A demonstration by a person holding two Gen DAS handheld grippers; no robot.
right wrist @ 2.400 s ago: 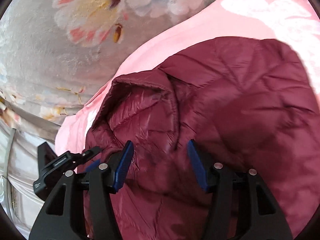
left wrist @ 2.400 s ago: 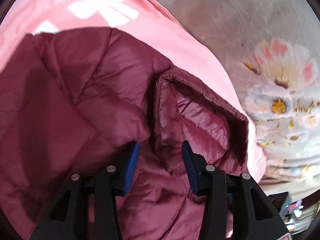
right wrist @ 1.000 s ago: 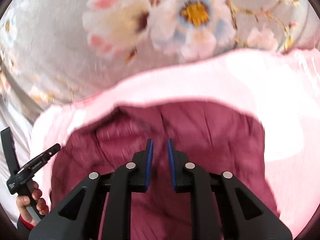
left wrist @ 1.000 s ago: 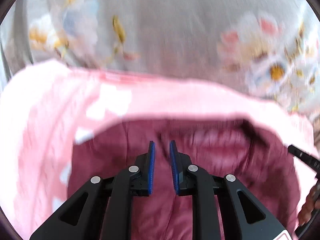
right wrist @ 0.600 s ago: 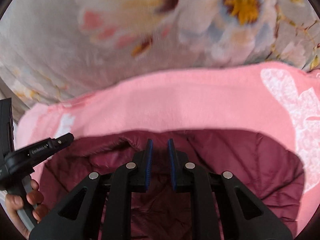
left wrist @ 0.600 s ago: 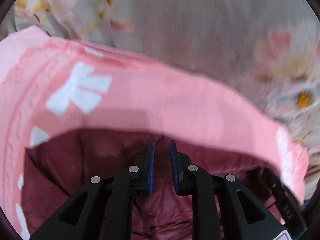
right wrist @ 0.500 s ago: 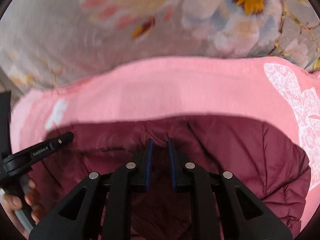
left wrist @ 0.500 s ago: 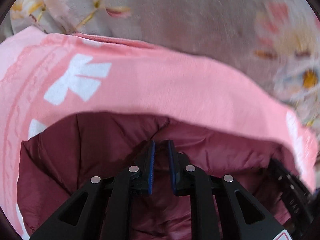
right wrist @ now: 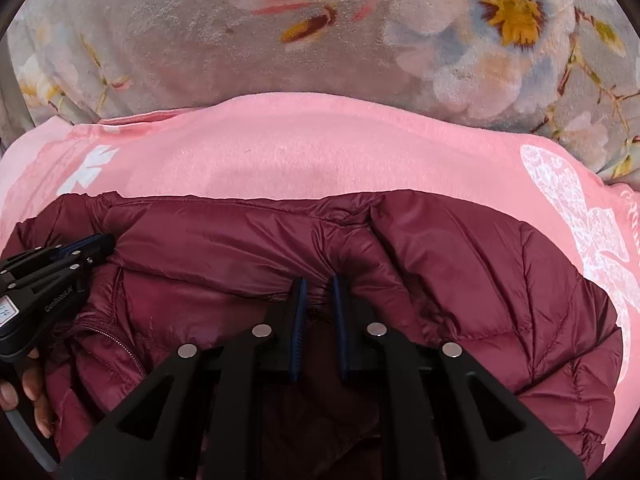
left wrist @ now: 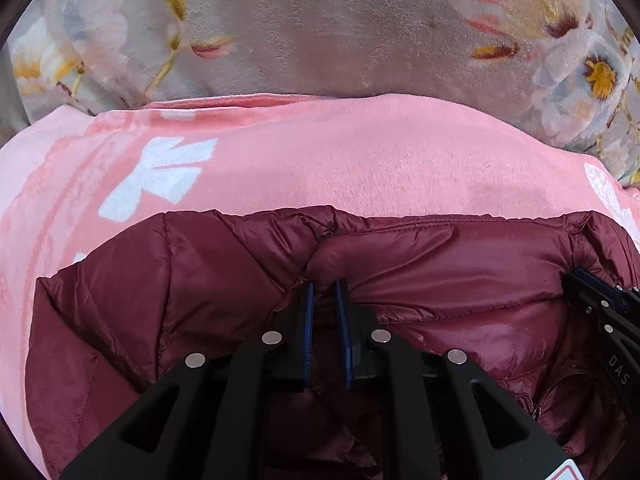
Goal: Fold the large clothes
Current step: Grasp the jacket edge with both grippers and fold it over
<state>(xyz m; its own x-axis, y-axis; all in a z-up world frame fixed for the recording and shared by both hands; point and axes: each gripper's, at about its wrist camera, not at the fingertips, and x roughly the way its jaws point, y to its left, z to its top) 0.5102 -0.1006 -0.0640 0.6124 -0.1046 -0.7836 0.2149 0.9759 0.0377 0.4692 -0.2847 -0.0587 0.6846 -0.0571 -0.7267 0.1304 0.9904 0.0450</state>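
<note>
- Your landmark is the dark maroon quilted puffer jacket (left wrist: 168, 304). It lies on a pink fleece blanket with white bow prints (left wrist: 360, 160), which spreads beyond its far edge and off to both sides; past the blanket is a grey plush cover with printed flowers (left wrist: 320, 28).
- On the jacket's left part, your left claw (left wrist: 323, 308) has its blue pads drawn close together with a bunched fold of maroon shell between them, just below the stitched far edge. It reads as pinching the jacket.
- The jacket's middle shows the glossier lining and a zipper running toward you, so the front looks open or turned back there.
- On the jacket's right part, your right claw (right wrist: 318, 304) is likewise pressed nearly closed on a gathered ridge of fabric, just short of the far hem.
- Expect the jacket to be light, soft and puffy, with a slick shell: it will likely spring back and slide out of a shallow pinch.
- Take hold at seams, hem or quilting lines, gathering both layers deep between the pads, and keep both grips level so the fold lands square.
</note>
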